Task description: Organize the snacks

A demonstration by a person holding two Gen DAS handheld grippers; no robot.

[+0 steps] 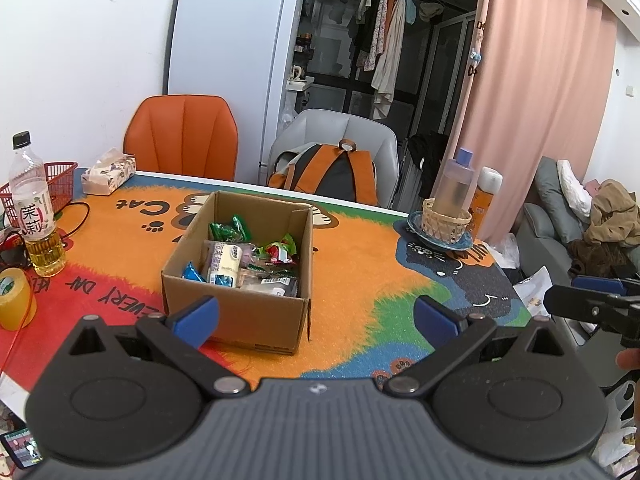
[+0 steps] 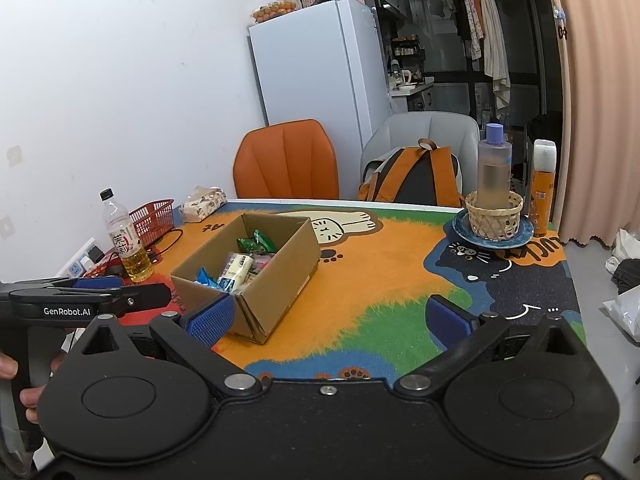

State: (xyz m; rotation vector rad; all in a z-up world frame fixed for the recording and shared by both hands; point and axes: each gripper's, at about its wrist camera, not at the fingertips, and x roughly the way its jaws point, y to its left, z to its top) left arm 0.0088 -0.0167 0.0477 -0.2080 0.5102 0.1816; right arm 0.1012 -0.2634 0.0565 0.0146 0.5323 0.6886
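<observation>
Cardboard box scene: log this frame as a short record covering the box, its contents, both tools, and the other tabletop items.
box: open cardboard box on the colourful cat-print mat
contents: wrapped snacks piled inside, mostly green, white and blue packets
left tool: open, empty, short of the box
right tool: open, empty, right of the box
left side of table: tea bottle, red basket, tissue pack, yellow tape roll
right side of table: clear bottle in a woven basket on a blue plate

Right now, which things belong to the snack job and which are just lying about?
Job: box, snacks inside it, left gripper, right gripper.
Lying about: tea bottle, red basket, tissues, tape, wicker basket, plate.
</observation>
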